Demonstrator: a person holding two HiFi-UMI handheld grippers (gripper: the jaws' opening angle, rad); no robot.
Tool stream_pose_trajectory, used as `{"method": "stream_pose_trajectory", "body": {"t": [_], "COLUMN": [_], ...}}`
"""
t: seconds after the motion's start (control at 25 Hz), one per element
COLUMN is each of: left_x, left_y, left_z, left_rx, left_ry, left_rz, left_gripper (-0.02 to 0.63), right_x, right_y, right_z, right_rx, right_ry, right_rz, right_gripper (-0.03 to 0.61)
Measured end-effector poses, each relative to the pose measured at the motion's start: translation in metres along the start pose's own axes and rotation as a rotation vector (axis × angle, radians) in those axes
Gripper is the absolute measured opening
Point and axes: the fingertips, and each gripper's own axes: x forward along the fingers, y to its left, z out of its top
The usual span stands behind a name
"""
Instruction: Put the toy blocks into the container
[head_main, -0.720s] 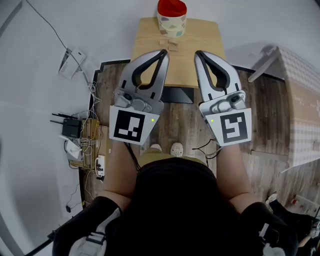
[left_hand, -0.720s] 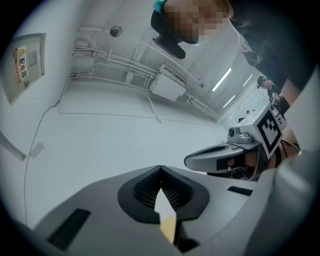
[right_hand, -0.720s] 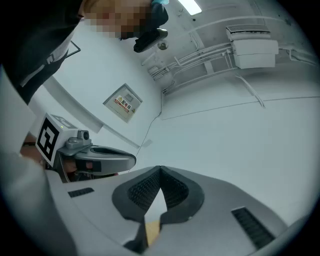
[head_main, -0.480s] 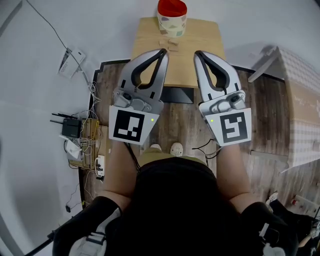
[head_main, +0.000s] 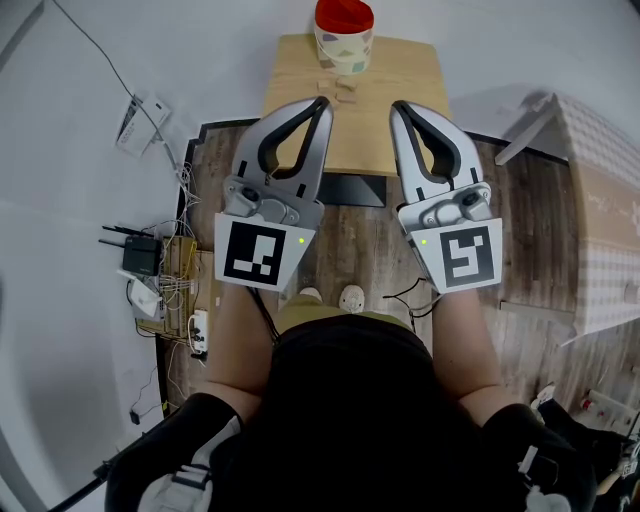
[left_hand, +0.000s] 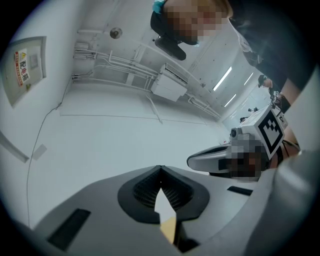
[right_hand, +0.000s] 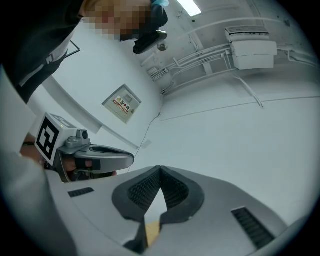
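Plainly, no block had been picked up yet. The wooden table (head_main: 400, 70) carried the container (head_main: 344, 35), a patterned cup with red inside. I held the left gripper (head_main: 322, 104) and the right gripper (head_main: 396, 107) side by side, well short of the container and tilted upward. Both had their jaws pressed together on nothing. The toy blocks (head_main: 340, 88) lay just on my side of the container. Next, I judged, one gripper had to open, dip and reach forward to a block.
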Motion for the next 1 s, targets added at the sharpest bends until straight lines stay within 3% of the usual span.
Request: {"method": "stream_pose_trajectory", "body": {"t": [0.68,1.0], "left_x": [-0.001,0.007], "left_y": [0.007,0.03], "left_z": [0.011,-0.01], "left_rx": [0.046,0.041], "left_ry": [-0.026,-0.025], "left_rz": [0.011,0.011], "left_gripper": [0.002,0.002], "right_x": [0.003,0.027], "right_y": [0.003,0.012], "right_z": [-0.001,-0.02], "right_rx": [0.03,0.021], "right_ry": [-0.014,0.009], "right_rz": [0.012,0.025], "right_gripper": [0.025,0.025]}}
